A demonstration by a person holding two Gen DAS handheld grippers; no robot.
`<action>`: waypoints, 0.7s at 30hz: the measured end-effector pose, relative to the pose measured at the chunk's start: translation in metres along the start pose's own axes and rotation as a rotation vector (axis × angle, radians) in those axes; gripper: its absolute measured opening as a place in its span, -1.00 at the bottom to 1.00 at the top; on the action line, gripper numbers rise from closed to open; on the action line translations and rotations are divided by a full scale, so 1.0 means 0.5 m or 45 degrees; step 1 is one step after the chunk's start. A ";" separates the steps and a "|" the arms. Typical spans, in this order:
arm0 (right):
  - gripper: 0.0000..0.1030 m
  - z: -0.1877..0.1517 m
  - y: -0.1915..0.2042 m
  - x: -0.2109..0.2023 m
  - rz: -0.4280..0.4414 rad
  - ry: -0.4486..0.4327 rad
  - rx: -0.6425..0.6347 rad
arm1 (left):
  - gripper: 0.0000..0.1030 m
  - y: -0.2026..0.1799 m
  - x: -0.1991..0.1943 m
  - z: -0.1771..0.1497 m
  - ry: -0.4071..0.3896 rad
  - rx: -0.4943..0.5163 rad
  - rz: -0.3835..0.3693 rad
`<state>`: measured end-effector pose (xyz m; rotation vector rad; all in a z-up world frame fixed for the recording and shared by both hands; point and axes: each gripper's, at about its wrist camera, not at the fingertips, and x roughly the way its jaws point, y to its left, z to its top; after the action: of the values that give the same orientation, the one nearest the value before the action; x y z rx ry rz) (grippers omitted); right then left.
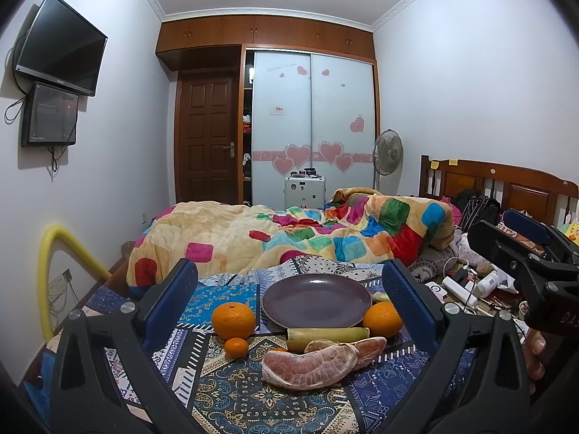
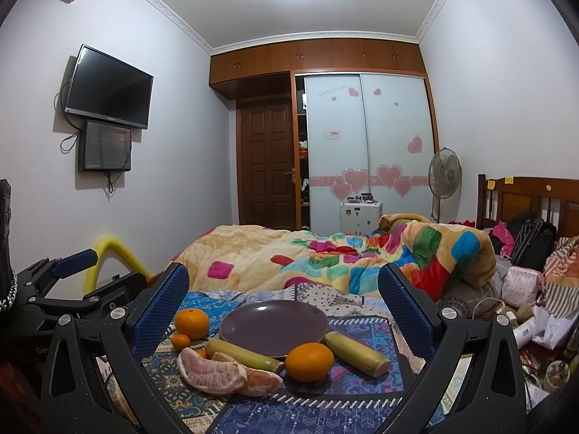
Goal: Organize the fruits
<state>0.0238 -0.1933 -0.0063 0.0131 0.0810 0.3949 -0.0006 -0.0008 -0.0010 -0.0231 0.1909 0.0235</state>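
Observation:
An empty purple plate lies on a patterned cloth. Around it are two large oranges, a small mandarin, two yellow-green cane pieces and peeled pomelo segments. My left gripper is open, hovering just short of the fruit. My right gripper is also open, with the orange nearest between its fingers' line. Each gripper shows at the edge of the other's view: the right gripper and the left gripper.
A bed with a colourful blanket lies behind the cloth. Clutter of bottles, cables and bags sits at the right. A yellow foam tube arches at the left by the wall.

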 end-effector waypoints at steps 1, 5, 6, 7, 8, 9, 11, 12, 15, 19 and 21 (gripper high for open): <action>1.00 0.000 0.000 0.000 -0.001 0.000 0.000 | 1.00 0.000 0.000 0.000 0.000 0.001 0.000; 1.00 0.001 0.001 -0.001 -0.001 0.000 0.002 | 1.00 -0.001 0.000 0.000 -0.001 0.001 0.003; 1.00 0.001 0.001 -0.001 -0.003 0.000 0.001 | 1.00 -0.001 0.000 0.000 -0.002 0.001 0.003; 1.00 0.001 0.001 -0.001 -0.003 0.000 0.002 | 1.00 -0.001 -0.001 0.001 -0.003 0.002 0.004; 1.00 0.001 0.000 -0.001 0.000 -0.001 0.002 | 1.00 0.000 0.000 0.001 -0.004 0.002 0.004; 1.00 0.001 0.001 -0.001 -0.001 -0.001 0.002 | 1.00 -0.001 0.000 0.001 -0.003 0.003 0.004; 1.00 0.001 0.001 -0.001 -0.001 0.000 0.001 | 1.00 0.000 -0.001 0.001 -0.005 0.004 0.008; 1.00 0.000 0.001 -0.001 -0.001 -0.001 0.002 | 1.00 0.000 -0.001 0.001 -0.005 0.005 0.010; 1.00 0.000 0.001 -0.001 -0.002 -0.001 0.002 | 1.00 0.000 0.000 0.000 -0.005 0.004 0.009; 1.00 0.000 0.001 0.000 0.000 0.000 0.003 | 1.00 0.002 0.000 -0.002 -0.003 0.005 0.009; 1.00 0.001 0.002 -0.001 0.000 0.000 0.003 | 1.00 0.004 0.001 -0.002 -0.002 0.005 0.010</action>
<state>0.0230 -0.1927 -0.0060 0.0153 0.0814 0.3947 -0.0005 0.0012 -0.0023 -0.0182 0.1892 0.0309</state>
